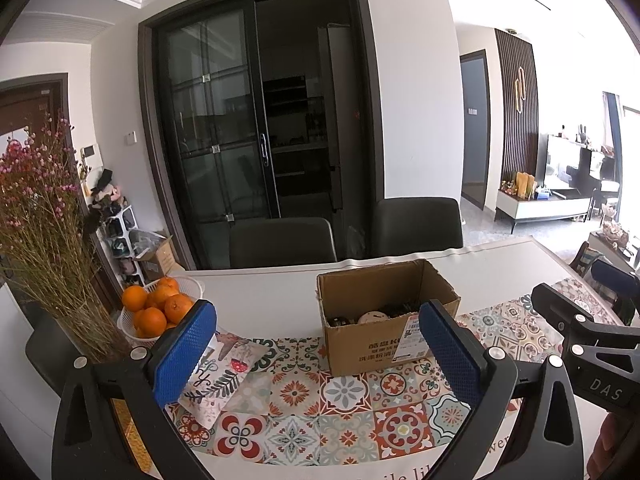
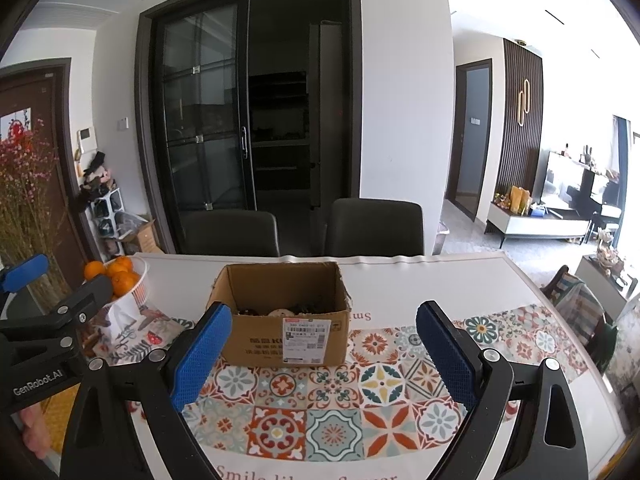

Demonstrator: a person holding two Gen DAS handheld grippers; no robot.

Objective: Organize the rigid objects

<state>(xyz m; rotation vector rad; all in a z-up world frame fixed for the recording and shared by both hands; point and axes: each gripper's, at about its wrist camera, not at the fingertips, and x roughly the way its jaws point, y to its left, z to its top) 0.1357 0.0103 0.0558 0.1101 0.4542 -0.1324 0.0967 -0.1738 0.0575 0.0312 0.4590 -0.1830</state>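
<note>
Beyond both spread grippers: cardboard box, untouched.

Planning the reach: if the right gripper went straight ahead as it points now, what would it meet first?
Probably the open brown cardboard box on the patterned tile mat; the right gripper is open, empty, and depth is uncertain.

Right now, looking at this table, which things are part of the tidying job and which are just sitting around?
Part of the job:
- cardboard box with small dark items and a round pale object inside
- left gripper, jaws open
- right gripper, jaws open

Just lying about:
- basket of oranges
- dried flowers
- floral pouch
- patterned table runner
- two dark chairs
</note>
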